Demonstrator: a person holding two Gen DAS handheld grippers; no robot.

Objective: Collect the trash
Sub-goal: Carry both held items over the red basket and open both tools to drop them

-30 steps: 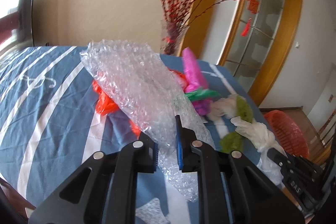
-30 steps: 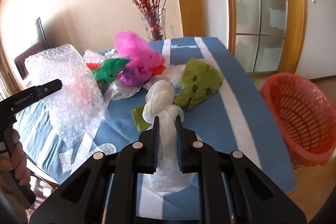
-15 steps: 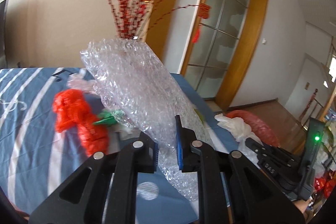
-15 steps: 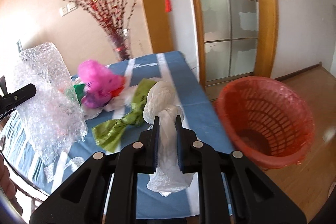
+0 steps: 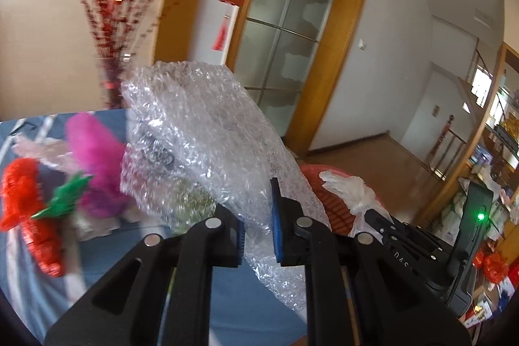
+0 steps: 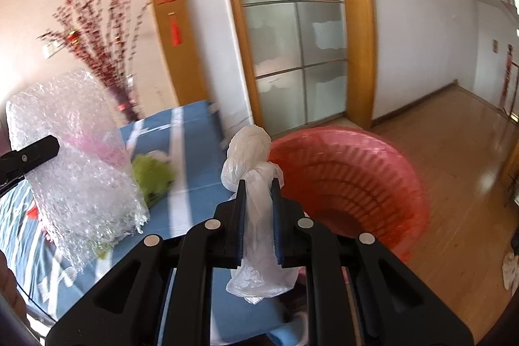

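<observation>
right gripper [image 6: 258,218] clenching knotted white bag [image 6: 251,151], carrying it off the tabletop's [image 6: 191,151] right edge toward red basket [image 6: 350,180] on the floor | left gripper [image 5: 258,227] gripping bubble wrap [image 5: 207,135] (held upright) | tip: be centring each over the rim before letting go | versus a second ago: both are swinging rightward, basket looming nearer

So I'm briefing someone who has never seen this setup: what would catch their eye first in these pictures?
Probably the big crumpled sheet of bubble wrap clamped in the left gripper, filling the middle of its view. Next, the knotted white plastic bag pinched in the right gripper, with the red basket on the wooden floor just beyond it. Bright pink, red and green scraps lie blurred on the blue striped table at left.
</observation>
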